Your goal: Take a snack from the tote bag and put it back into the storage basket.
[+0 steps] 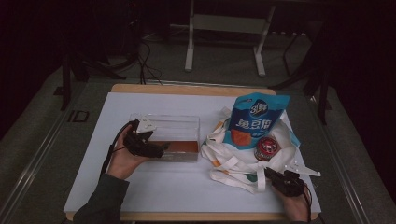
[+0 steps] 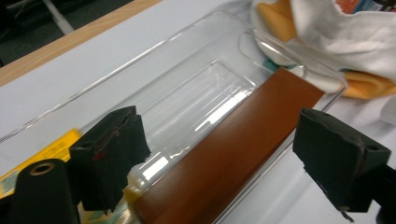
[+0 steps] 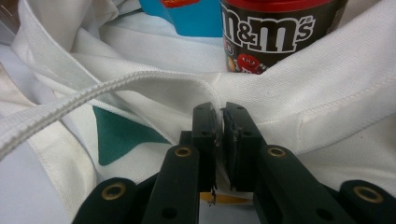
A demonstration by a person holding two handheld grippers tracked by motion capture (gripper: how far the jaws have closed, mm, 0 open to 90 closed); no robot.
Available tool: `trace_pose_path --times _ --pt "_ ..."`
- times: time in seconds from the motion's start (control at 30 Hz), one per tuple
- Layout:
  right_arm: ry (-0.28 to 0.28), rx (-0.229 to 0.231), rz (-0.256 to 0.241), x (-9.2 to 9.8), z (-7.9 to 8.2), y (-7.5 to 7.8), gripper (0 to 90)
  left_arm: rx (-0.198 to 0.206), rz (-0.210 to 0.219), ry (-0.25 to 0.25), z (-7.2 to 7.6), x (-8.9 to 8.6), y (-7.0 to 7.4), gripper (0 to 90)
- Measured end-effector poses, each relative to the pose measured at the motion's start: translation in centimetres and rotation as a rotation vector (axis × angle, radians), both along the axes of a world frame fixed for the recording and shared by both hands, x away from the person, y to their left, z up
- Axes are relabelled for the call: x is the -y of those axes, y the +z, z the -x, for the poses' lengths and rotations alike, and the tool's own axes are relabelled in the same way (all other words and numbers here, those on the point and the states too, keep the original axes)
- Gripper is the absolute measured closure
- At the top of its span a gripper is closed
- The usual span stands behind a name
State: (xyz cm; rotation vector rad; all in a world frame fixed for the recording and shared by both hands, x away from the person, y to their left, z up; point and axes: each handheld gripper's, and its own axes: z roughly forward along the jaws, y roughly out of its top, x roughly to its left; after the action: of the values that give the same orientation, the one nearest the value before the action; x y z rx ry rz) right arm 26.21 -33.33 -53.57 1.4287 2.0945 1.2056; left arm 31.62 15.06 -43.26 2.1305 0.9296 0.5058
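A clear plastic box (image 1: 163, 117) stands left of centre on the white mat. Inside it, along the near wall, lies a long brown block (image 2: 233, 149). My left gripper (image 2: 224, 163) is open and straddles that block and the near wall, with one pad (image 2: 109, 158) inside the box and the other outside. To the right, a white tote bag (image 1: 229, 163) lies crumpled, holding a blue snack bag (image 1: 254, 119) and a brown M&M's tub (image 3: 275, 32). My right gripper (image 3: 219, 126) is shut on the tote's white fabric edge at its near side.
A yellow item (image 2: 51, 149) shows at the box's end beside the left pad. The tote's strap (image 3: 93, 95) runs loose across the cloth. The white mat (image 1: 163, 186) is bare in front; the table's wooden edge (image 1: 187, 88) lies beyond, with white stand legs (image 1: 189, 51) behind.
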Motion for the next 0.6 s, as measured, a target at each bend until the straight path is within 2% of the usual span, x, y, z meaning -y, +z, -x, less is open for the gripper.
trace_pose_path --times 0.07,0.13,0.23,0.4,0.47,0.6 --pt "-0.015 -0.001 0.007 -0.2 0.1 0.1 83.3 0.001 0.01 -0.007 0.1 0.4 0.0 18.2" --pt "-0.028 -0.001 0.015 -0.4 0.1 0.1 83.4 0.02 0.025 -0.013 0.3 0.7 0.0 23.2" --pt "-0.031 -0.009 0.028 -0.5 0.0 0.4 83.4 0.014 0.038 -0.045 0.4 1.3 -0.1 31.4" --pt "-0.031 -0.018 0.039 -0.5 0.1 1.1 82.6 0.0 0.045 -0.088 0.5 2.4 -0.3 37.1" --pt "-0.024 -0.021 0.048 -0.5 0.2 1.5 81.8 -0.004 0.056 -0.106 0.7 2.7 -0.3 40.3" --pt "0.007 -0.018 0.049 -0.3 0.4 2.3 78.7 0.018 0.06 -0.138 1.3 3.1 -0.4 49.3"
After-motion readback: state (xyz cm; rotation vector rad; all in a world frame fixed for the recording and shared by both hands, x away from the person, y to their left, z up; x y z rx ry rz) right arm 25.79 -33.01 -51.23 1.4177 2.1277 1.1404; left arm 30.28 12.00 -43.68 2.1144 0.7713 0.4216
